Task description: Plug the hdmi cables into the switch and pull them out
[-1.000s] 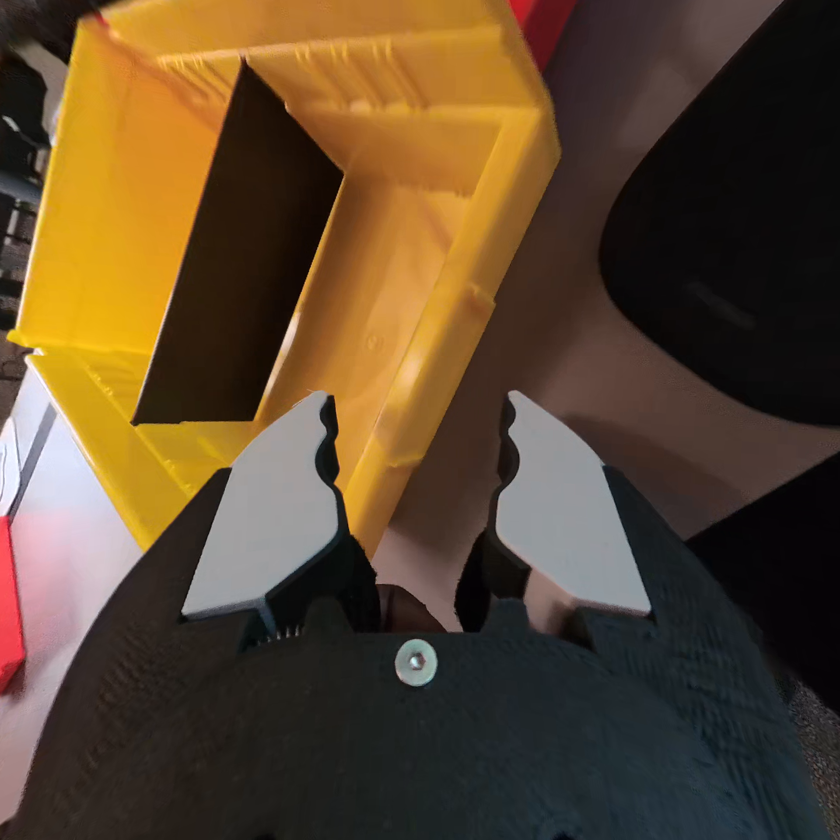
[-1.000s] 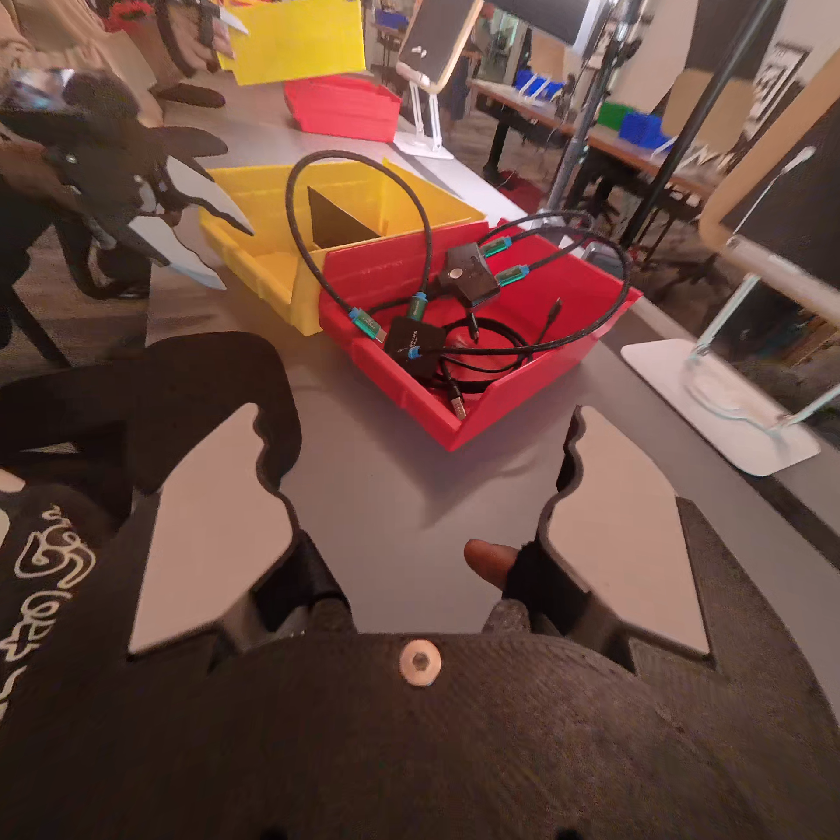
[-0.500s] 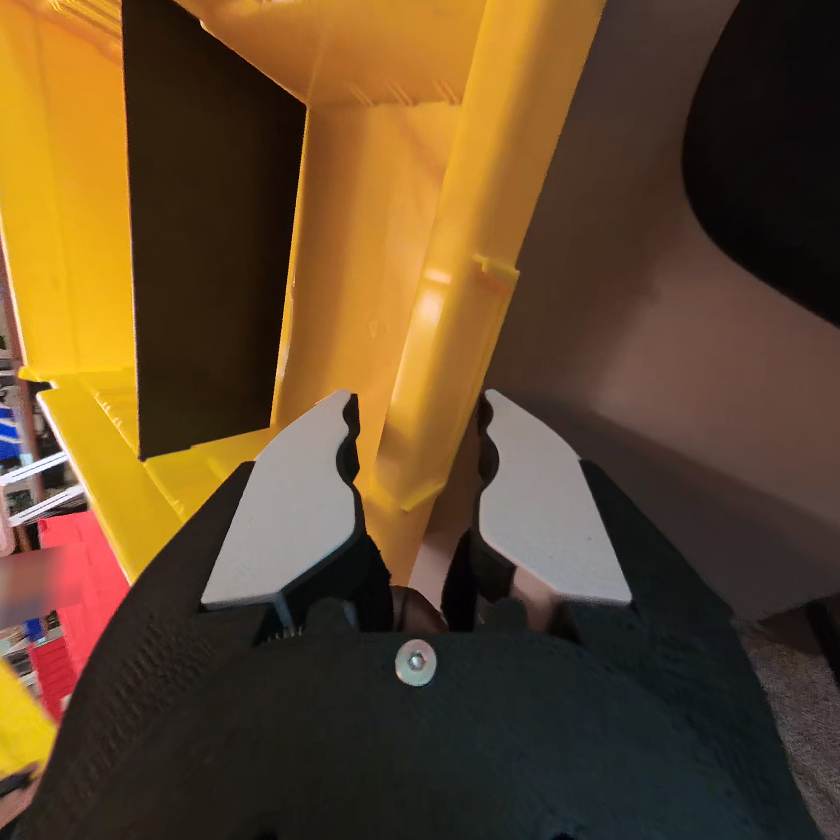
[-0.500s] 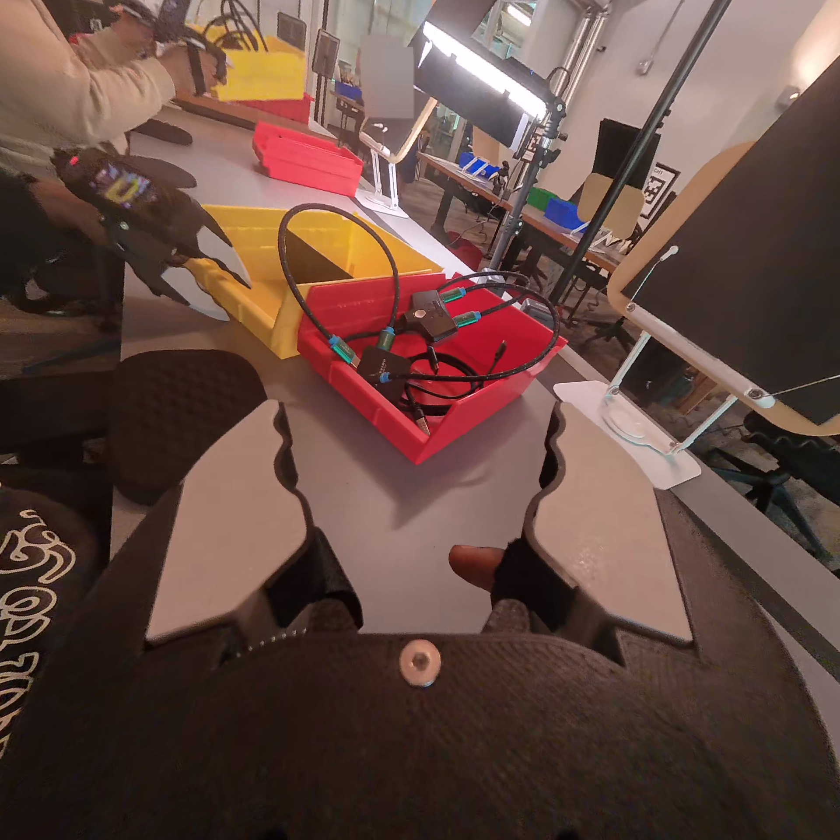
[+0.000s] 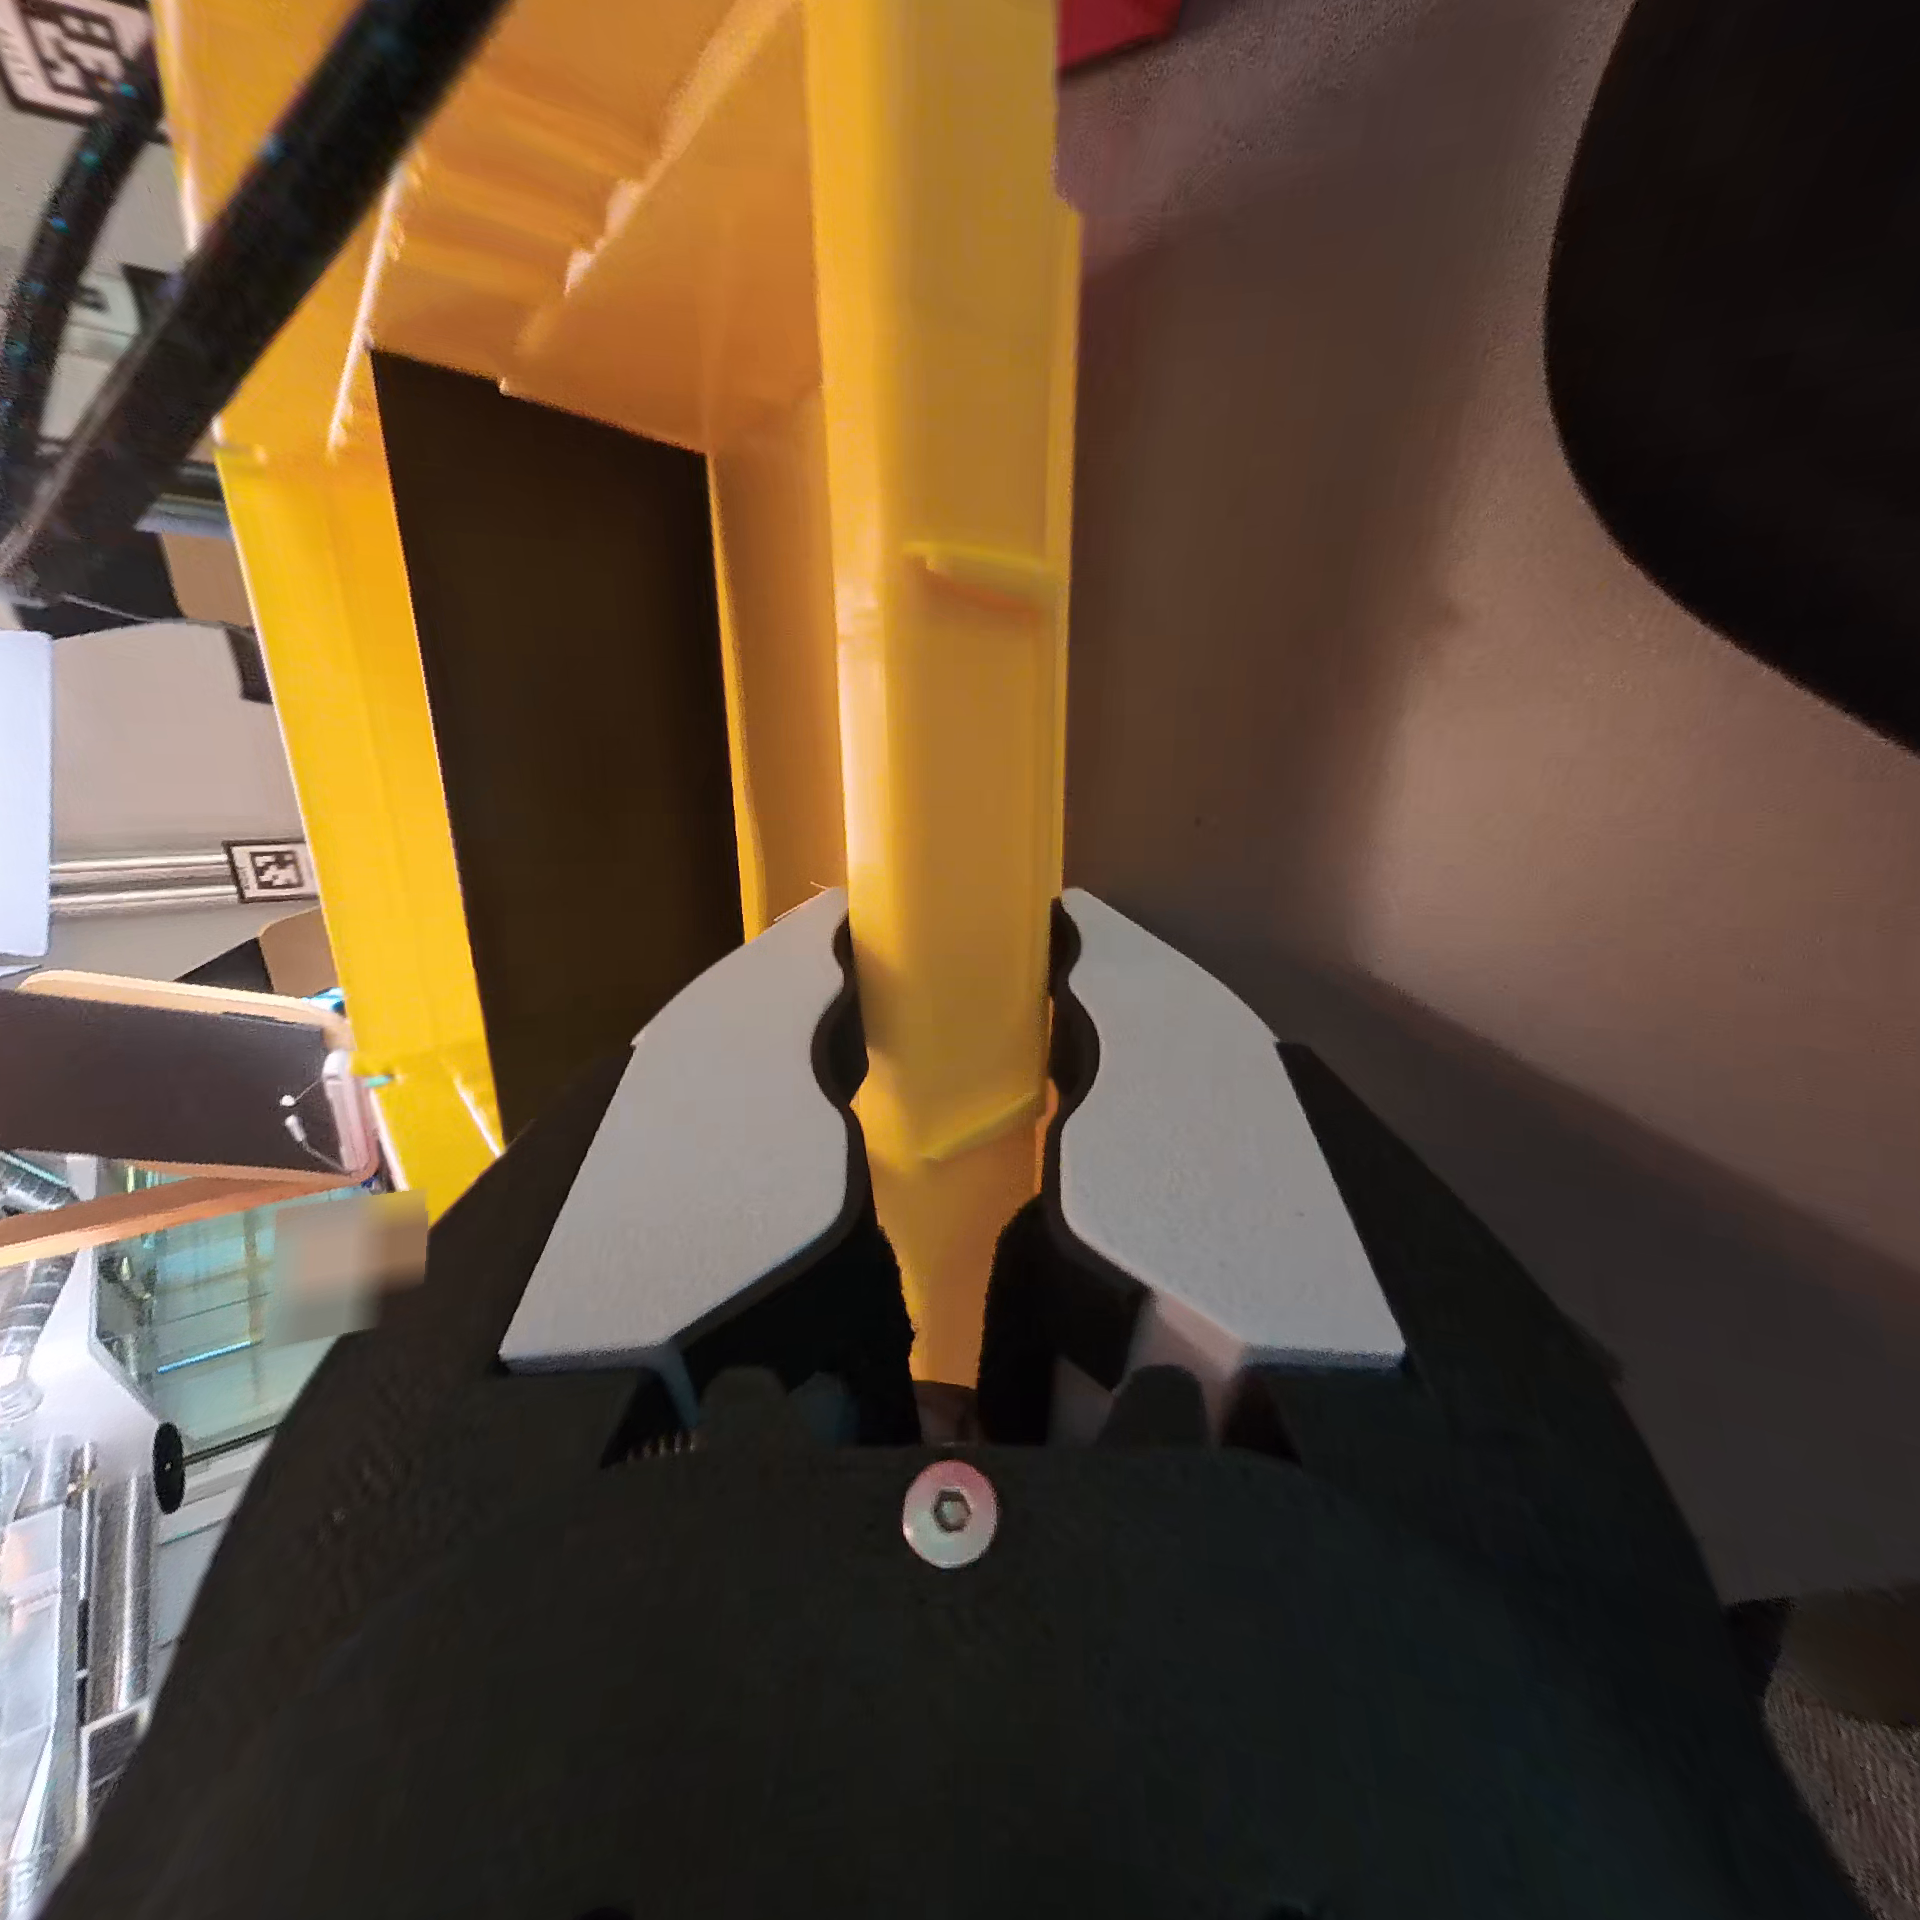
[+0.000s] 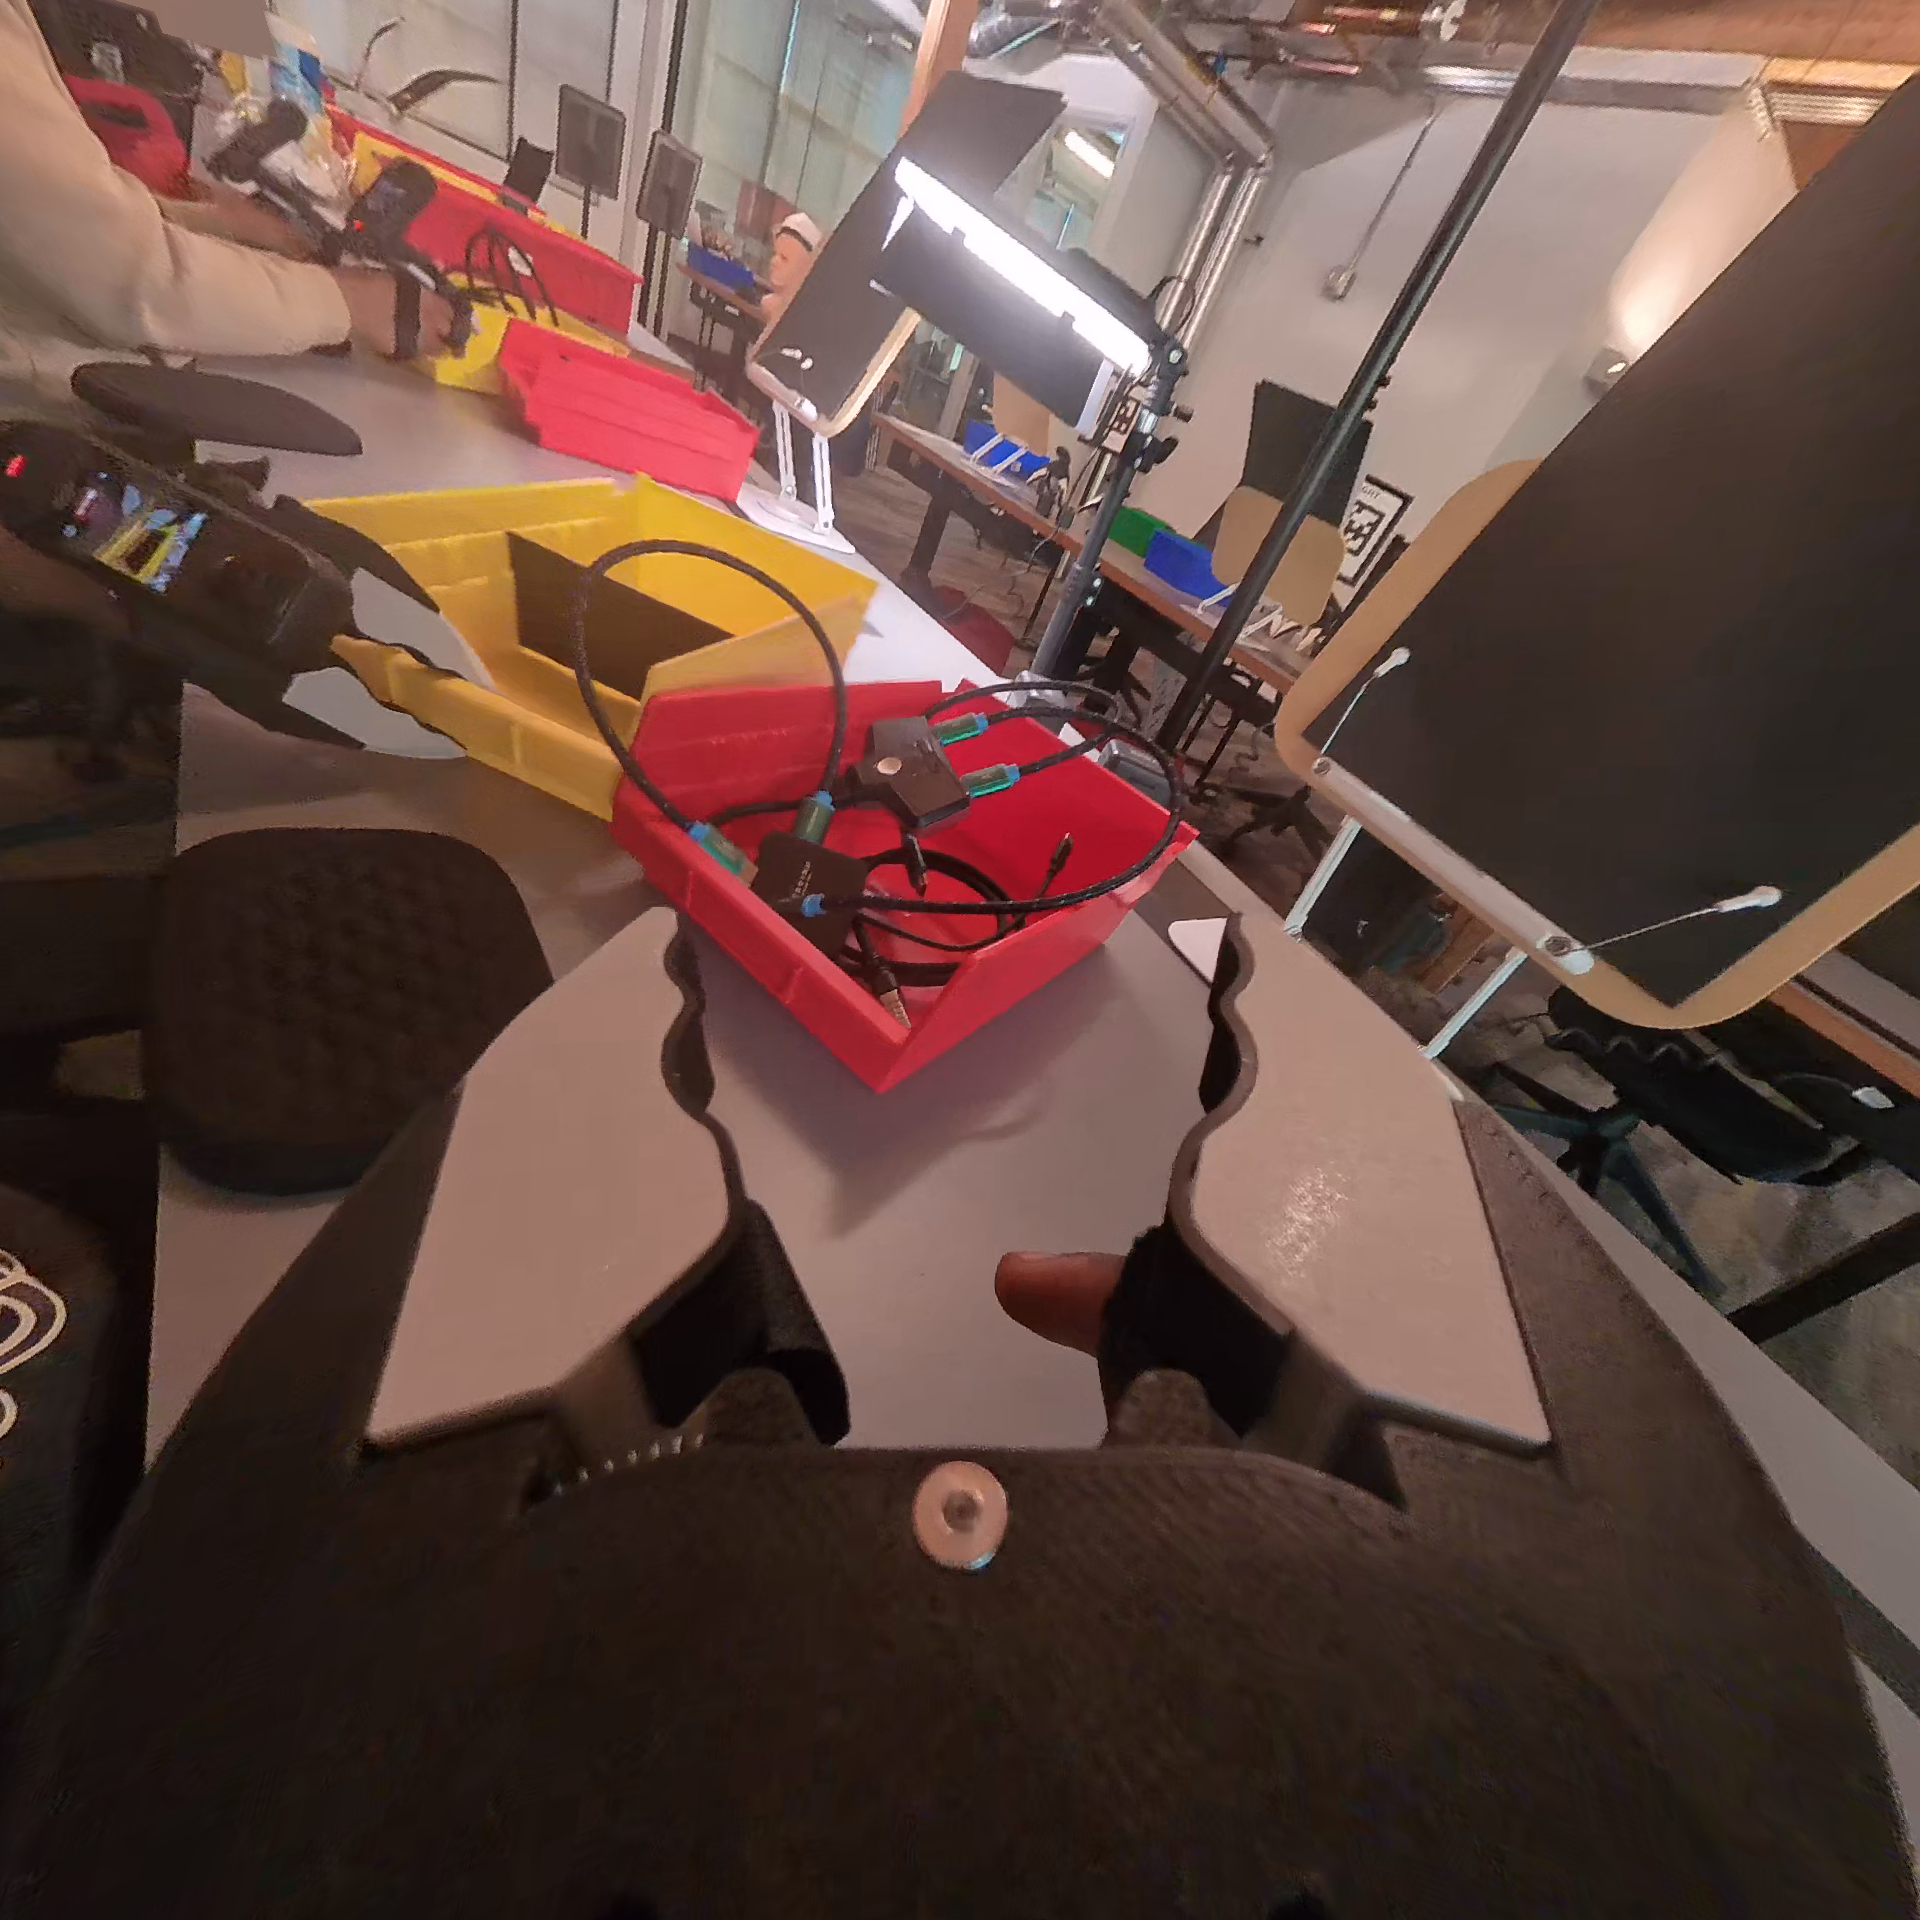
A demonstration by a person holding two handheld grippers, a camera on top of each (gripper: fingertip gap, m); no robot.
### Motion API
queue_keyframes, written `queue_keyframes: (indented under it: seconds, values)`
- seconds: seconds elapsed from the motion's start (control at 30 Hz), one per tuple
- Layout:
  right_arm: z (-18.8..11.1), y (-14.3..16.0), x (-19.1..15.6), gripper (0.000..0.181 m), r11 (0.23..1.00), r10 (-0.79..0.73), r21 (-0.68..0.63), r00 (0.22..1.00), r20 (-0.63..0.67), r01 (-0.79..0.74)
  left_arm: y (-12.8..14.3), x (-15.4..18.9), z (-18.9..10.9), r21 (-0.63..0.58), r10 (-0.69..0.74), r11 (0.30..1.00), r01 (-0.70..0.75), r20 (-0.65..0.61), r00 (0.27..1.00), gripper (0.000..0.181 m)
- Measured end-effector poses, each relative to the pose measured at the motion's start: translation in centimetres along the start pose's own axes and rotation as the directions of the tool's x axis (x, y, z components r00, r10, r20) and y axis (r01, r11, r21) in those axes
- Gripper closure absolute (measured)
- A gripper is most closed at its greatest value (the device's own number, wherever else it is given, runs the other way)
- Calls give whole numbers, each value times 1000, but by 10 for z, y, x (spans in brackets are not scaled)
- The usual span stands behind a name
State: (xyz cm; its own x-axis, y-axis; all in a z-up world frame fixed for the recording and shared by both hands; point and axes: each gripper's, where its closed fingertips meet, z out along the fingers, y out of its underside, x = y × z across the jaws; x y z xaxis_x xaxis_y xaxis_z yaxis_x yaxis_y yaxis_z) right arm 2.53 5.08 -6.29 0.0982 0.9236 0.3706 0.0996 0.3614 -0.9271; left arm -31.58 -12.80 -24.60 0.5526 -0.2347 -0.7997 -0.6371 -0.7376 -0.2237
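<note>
The left gripper (image 5: 951, 1023) is closed on the near rim of the yellow plastic bin (image 5: 940, 644), both pale fingers pressing the wall from either side. In the right wrist view the same gripper (image 6: 395, 681) shows at the far left, clamped on that bin's (image 6: 540, 717) near edge. A black divider panel (image 6: 592, 623) stands upright inside the bin.

The right gripper (image 6: 951, 997) hovers above the grey table (image 6: 935, 1247) with its jaws wide apart and nothing between them.

Just beyond it sits the red plastic bin (image 6: 1018, 997), touching the yellow one's right side. Inside lie two small black HDMI switches (image 6: 914, 774) (one nearer, one farther) and several black braided HDMI cables (image 6: 707, 665) with teal-collared plugs. Some plugs are seated in the switches, and one cable loops up over the yellow bin.
</note>
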Motion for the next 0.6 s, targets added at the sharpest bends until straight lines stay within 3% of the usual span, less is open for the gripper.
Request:
queue_keyframes:
  seconds: [0.1, 0.3, 0.6]
  values:
    - [-6, -5, 5, 91, 1000, -2, 27, 1000, -24, 2, 4, -14, -7, -22, -24, 999, 26, 70, 997, 152]
    - [-9, -6, 11, 96, 999, 20, 39, 999, -38, -18, 29, -38, -18, -175, 108, 981, -81, 153, 982, 152]
    - [-19, -6, 21, 96, 1000, -23, -6, 995, -93, 22, 8, -78, -48, -201, 167, 973, -114, 275, 947, 152]
